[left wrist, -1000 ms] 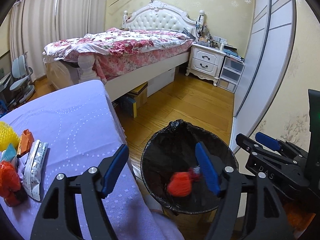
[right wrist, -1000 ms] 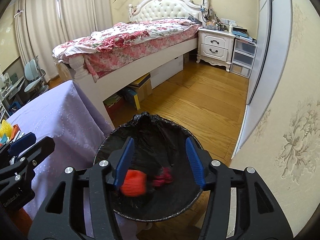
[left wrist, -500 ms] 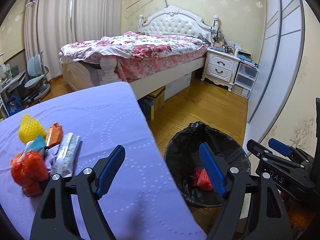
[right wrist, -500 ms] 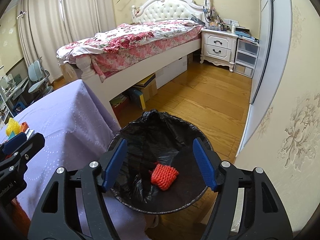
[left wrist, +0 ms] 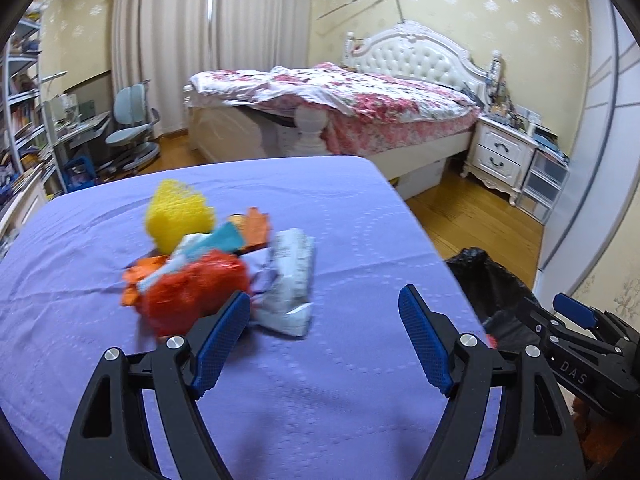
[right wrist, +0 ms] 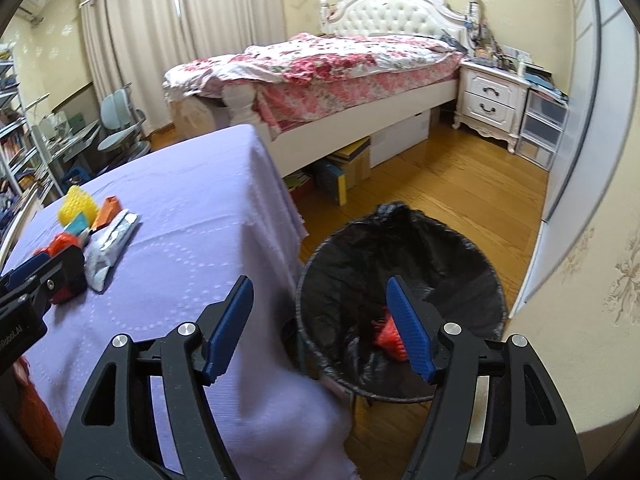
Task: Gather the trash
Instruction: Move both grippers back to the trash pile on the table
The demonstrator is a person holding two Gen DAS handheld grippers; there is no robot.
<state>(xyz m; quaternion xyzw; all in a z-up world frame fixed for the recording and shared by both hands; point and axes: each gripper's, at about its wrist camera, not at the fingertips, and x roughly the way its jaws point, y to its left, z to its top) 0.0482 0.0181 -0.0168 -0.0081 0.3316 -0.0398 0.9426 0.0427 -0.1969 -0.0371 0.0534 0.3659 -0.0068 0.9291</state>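
Trash, a heap of crumpled red, yellow and silver wrappers (left wrist: 208, 276) on the purple-clothed table (left wrist: 360, 220), is lying just ahead-left of the nearer, open, empty left hand-held gripper (left wrist: 324, 340), while the open right hand-held gripper (right wrist: 320, 326) is hanging farther off beside that heap's black-lined bin (right wrist: 400, 240).

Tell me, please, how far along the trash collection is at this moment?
Done: one red mesh piece lies in the black-lined bin. In hand: nothing; the left gripper and right gripper are both open and empty. Left: the pile on the purple table, including the yellow mesh, red bag and silver wrapper.
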